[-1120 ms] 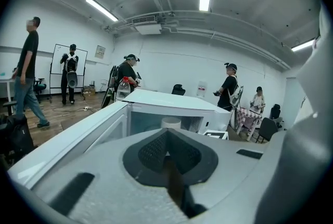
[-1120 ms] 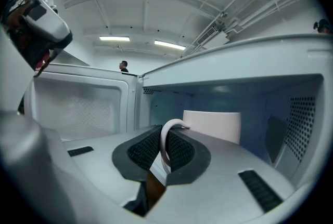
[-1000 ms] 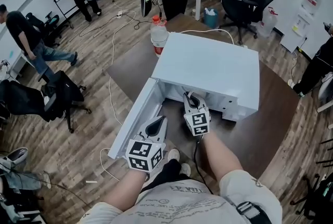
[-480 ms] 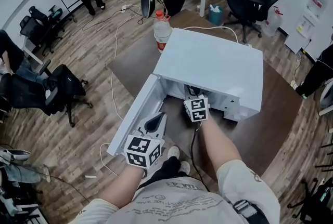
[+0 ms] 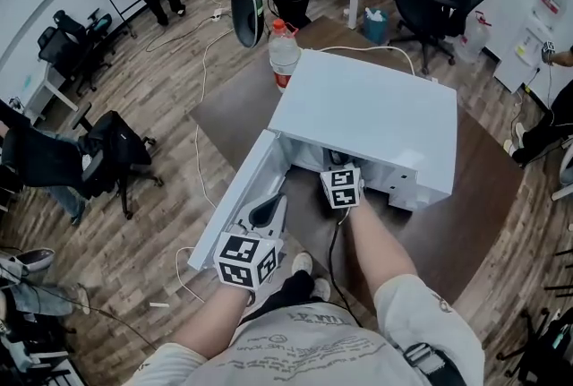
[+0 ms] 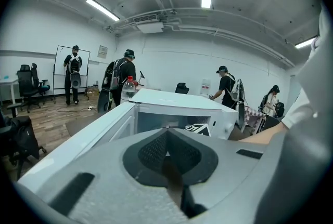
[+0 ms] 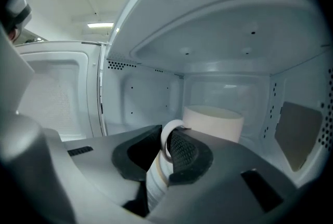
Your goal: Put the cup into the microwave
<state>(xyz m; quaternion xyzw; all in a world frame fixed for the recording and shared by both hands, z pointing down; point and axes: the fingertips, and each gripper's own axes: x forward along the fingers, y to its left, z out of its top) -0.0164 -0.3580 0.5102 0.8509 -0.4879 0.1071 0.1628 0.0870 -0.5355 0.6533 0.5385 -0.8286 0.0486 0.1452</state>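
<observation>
The white microwave point(image 5: 367, 120) stands on a brown table with its door point(image 5: 235, 201) swung open to the left. My right gripper point(image 5: 334, 164) reaches into the cavity, its fingertips hidden under the top in the head view. In the right gripper view, the right gripper point(image 7: 169, 141) is shut on the handle of a white cup point(image 7: 214, 121), and the cup's body sits just beyond the jaws inside the cavity. My left gripper point(image 5: 269, 212) hovers in front of the open door, and the left gripper point(image 6: 166, 137) has its jaws shut with nothing between them.
A plastic bottle with a red label point(image 5: 283, 53) stands on the table point(image 5: 466, 196) behind the microwave's left corner. A white cable point(image 5: 201, 124) trails over the wooden floor. Office chairs and several people stand around the room.
My right gripper has pushed a little deeper into the microwave cavity with the cup. The left gripper has stayed near the door.
</observation>
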